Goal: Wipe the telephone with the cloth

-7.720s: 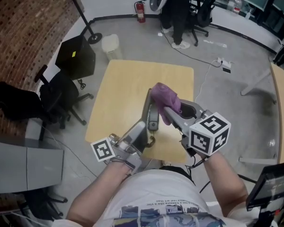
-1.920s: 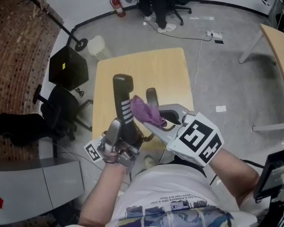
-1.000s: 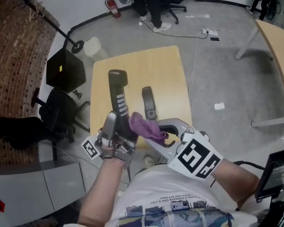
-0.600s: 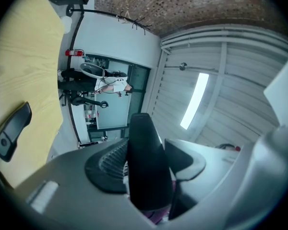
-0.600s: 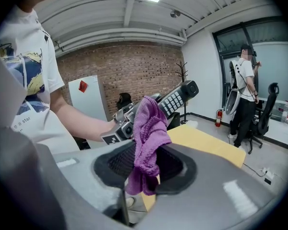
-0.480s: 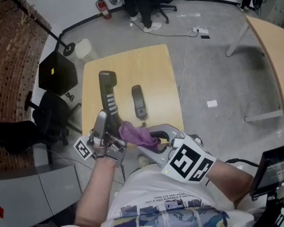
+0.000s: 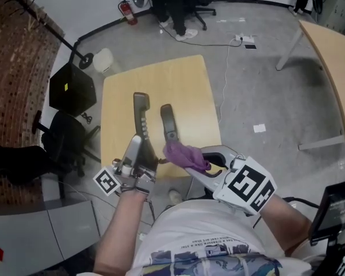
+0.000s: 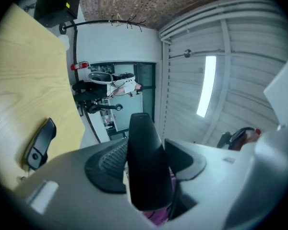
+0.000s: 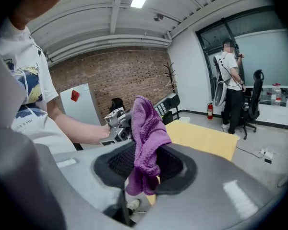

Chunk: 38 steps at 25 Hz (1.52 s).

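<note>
The black telephone handset (image 7: 141, 112) is pointing up the frame at centre-left of the head view, over the wooden table (image 7: 184, 79), its lower end pinched in the left gripper (image 7: 144, 147). Just right of it, the right gripper (image 7: 199, 158) is clamping the purple cloth (image 7: 183, 153). A black phone cradle (image 7: 168, 122) is lying on the table beside the handset.

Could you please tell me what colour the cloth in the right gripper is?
Purple; the cloth shows best in the right gripper view.
</note>
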Motion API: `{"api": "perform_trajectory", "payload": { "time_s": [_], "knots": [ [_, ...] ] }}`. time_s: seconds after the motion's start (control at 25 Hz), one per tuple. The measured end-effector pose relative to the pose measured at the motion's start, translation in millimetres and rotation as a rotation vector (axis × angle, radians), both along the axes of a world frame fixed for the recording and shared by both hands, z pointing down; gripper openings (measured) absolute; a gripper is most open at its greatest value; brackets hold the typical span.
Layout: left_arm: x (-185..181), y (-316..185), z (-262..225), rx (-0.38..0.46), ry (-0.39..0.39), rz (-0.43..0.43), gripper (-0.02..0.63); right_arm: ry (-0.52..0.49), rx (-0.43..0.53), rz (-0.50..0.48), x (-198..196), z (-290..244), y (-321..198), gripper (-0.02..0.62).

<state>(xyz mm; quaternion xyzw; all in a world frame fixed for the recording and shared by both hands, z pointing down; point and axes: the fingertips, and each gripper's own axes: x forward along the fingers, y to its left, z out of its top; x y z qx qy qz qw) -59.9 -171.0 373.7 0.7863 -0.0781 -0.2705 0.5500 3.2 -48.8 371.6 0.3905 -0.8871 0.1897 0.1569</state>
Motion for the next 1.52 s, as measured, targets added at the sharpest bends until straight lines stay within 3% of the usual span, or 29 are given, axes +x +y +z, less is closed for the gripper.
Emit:
{"api": "perform_trajectory", "payload": {
  "time_s": [0.28,0.44,0.6,0.76,0.96,1.52],
  "knots": [
    [0,-5,51,-0.035,-0.259,-0.081,0.253,0.014,-0.06,0.194,68,33,-2,0.11],
    [1,-7,82,-0.064,-0.401,-0.117,0.253,0.013,-0.083,0.221,85,46,-4,0.11],
    [4,-11,106,-0.106,-0.501,-0.155,0.253,0.017,-0.099,0.214,94,53,-9,0.11],
    [9,-19,128,-0.011,-0.719,-0.174,0.252,0.028,-0.125,0.191,105,62,-16,0.11],
    [17,-26,152,0.002,-0.877,-0.203,0.252,0.044,-0.151,0.149,108,72,-29,0.11],
    [34,-34,209,0.019,-1.18,-0.24,0.252,0.072,-0.205,0.079,117,86,-33,0.11]
  ]
}}
